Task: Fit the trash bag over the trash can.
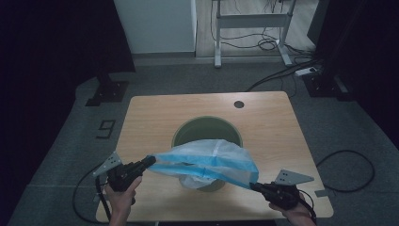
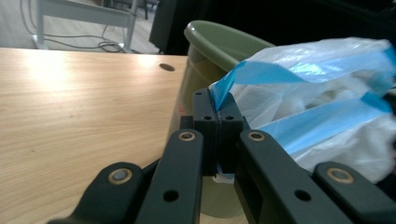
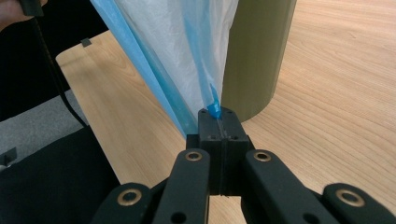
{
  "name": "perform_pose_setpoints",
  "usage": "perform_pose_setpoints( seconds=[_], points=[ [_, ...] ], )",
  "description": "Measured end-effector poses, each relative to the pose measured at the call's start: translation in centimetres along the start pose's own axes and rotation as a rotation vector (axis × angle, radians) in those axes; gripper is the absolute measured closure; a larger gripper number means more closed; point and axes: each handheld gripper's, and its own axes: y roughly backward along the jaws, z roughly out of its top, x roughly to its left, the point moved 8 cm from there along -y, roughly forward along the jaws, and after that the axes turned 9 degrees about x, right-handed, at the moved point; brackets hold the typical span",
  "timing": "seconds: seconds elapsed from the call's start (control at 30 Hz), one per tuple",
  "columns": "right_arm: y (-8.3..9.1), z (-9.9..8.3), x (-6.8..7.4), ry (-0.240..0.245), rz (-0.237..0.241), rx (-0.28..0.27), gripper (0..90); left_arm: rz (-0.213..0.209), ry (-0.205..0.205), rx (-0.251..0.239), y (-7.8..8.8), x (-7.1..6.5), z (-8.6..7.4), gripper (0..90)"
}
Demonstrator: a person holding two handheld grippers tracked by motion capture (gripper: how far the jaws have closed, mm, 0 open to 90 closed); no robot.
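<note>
A white plastic bag with blue edging (image 1: 207, 157) is stretched over the near side of a round olive-green bin (image 1: 207, 132) standing on the wooden table (image 1: 155, 117). My left gripper (image 1: 149, 161) is shut on the bag's left blue edge, and my right gripper (image 1: 254, 185) is shut on its right blue edge. In the left gripper view the bag (image 2: 317, 98) spreads from the closed gripper (image 2: 218, 109) across the bin (image 2: 219, 46). The right gripper view shows the gripper (image 3: 218, 114) pinching a blue strip, with the bag (image 3: 173, 51) hanging in front of the bin (image 3: 257, 56).
A small round hole (image 1: 239, 104) sits in the table's far right part. Beyond the table stand a white cabinet (image 1: 155, 23) and a desk frame (image 1: 251, 21) with cables on the floor. A black cable (image 1: 350, 172) loops on the carpet at right.
</note>
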Motion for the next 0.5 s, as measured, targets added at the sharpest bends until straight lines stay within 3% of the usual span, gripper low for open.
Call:
perform_pose_setpoints(
  seconds=[0.13,0.27,0.33,0.37,0.43,0.5],
  points=[
    [0.4,-0.1,-0.6,-0.006,-0.011,-0.014,89.1,0.008,-0.012,0.031,-0.4,0.1,-0.7,89.0],
    [-0.3,-0.6,-1.4,-0.017,-0.04,0.001,89.0,0.016,0.023,0.044,-0.8,1.0,-1.6,89.2],
    [-0.3,-0.5,-2.5,-0.068,-0.058,-0.042,88.9,0.013,0.047,0.041,-0.9,1.5,-1.7,89.2],
    [-0.3,-0.5,-2.5,-0.068,-0.058,-0.042,88.9,0.013,0.052,0.04,-0.9,1.7,-1.6,89.2],
    [-0.1,0.1,-3.2,-0.095,-0.078,-0.083,86.7,0.019,0.043,0.042,-1.3,1.7,-1.0,88.9],
    [-0.1,0.9,-3.6,-0.098,-0.116,-0.115,77.6,0.016,0.017,0.053,-1.7,1.2,-0.4,80.2]
  ],
)
